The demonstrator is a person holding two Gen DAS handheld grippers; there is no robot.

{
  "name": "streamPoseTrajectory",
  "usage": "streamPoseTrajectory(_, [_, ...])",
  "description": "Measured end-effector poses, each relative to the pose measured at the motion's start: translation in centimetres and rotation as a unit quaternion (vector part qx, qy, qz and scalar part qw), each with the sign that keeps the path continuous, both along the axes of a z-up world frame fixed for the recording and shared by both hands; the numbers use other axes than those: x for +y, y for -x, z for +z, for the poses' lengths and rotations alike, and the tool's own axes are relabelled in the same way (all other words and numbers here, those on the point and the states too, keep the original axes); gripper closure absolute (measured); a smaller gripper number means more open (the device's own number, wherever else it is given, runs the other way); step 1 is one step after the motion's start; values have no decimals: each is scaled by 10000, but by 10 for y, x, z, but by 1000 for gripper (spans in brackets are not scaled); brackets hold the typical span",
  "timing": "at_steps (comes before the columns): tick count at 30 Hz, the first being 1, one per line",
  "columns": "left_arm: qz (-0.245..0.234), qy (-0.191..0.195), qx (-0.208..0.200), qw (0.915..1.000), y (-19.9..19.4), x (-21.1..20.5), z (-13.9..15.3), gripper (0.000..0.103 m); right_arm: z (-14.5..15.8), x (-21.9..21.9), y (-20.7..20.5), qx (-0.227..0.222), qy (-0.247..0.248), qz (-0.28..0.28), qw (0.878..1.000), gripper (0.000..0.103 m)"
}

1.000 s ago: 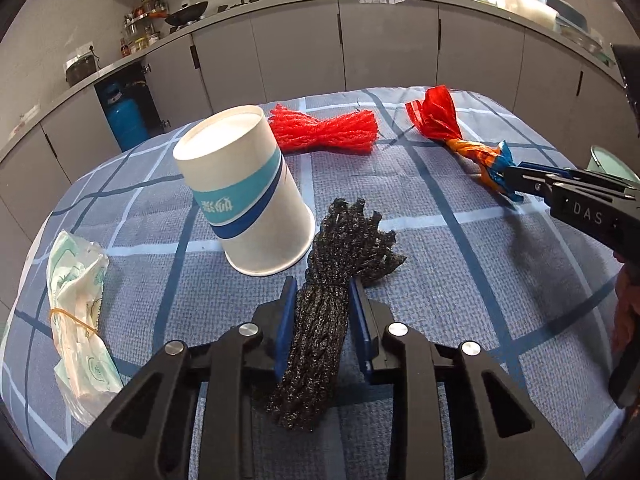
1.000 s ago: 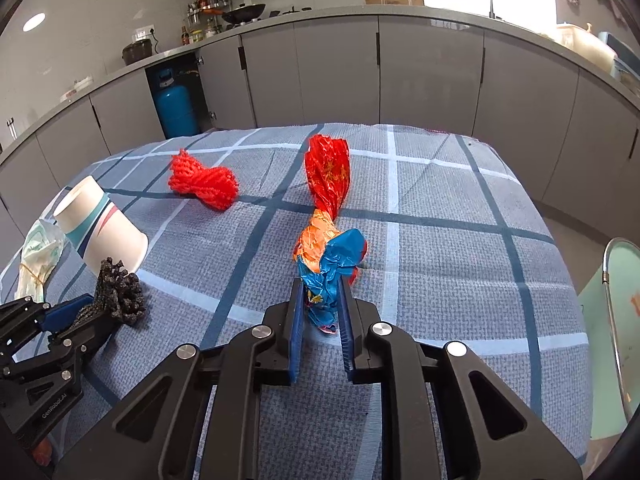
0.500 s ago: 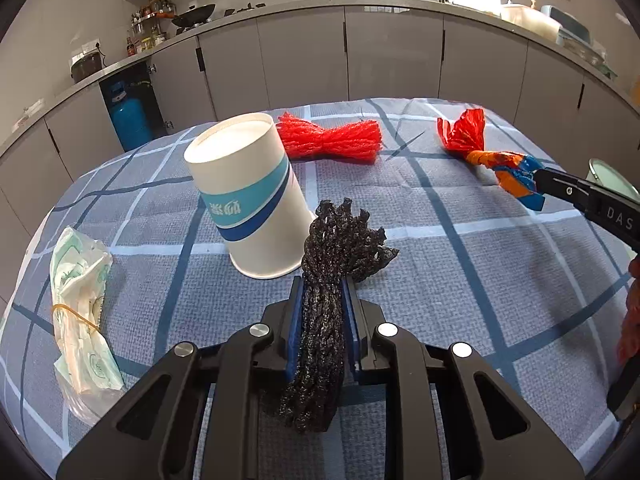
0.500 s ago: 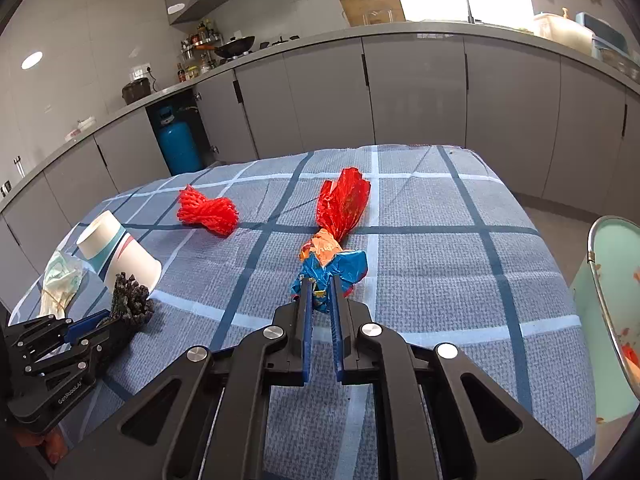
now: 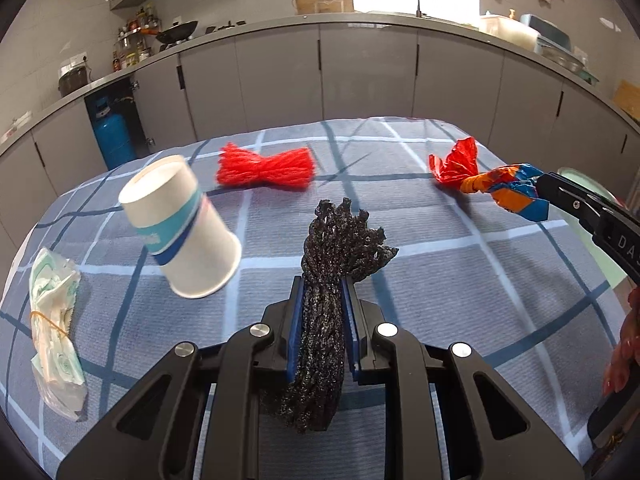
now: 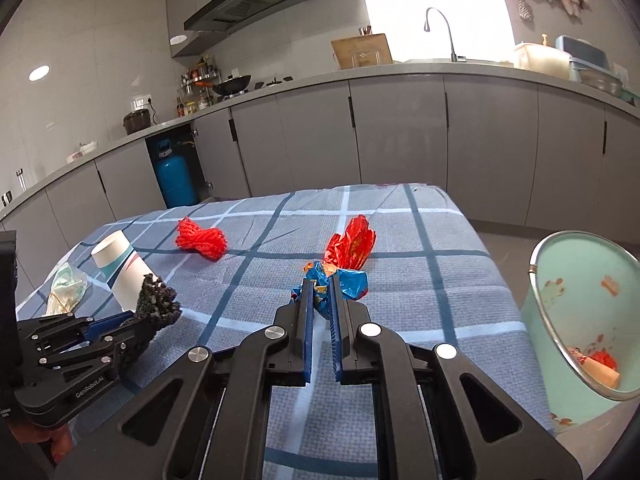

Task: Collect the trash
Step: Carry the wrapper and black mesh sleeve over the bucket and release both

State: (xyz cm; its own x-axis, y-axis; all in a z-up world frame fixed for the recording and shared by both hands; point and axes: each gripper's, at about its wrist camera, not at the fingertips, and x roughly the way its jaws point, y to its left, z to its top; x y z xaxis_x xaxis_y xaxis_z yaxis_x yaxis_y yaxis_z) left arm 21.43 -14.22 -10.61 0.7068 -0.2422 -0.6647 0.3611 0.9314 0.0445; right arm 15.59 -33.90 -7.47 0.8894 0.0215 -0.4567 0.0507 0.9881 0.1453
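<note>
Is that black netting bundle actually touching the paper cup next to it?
Apart. The left wrist view shows blue checked cloth between the black netting bundle and the tilted paper cup.

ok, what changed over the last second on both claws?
Both closed: the left claw clamped the black mesh bundle, the right claw the blue end of the twisted wrapper. Both pieces look lifted slightly off the checked cloth. The paper cup looks tipped now. The red mesh bundle and plastic bag stayed put.

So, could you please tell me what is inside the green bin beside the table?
The green bin holds some orange and red scraps near its bottom; its rim hides the rest.
</note>
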Motion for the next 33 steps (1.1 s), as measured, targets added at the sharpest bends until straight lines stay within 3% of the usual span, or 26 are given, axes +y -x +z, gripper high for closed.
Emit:
streamPoseTrajectory(18, [-849, 215, -101, 9961, 18, -111, 22, 84, 25, -50, 63, -777, 467, -818, 9925, 95])
streamPoseTrajectory(26, [-1440, 324, -245, 9887, 32, -192, 41, 84, 28, -111, 97, -840, 164, -1591, 9835, 95])
streamPoseTrajectory(33, [-1873, 182, -226, 9819, 46, -259, 40, 83, 16, -164, 116, -640, -173, -2226, 9726, 95])
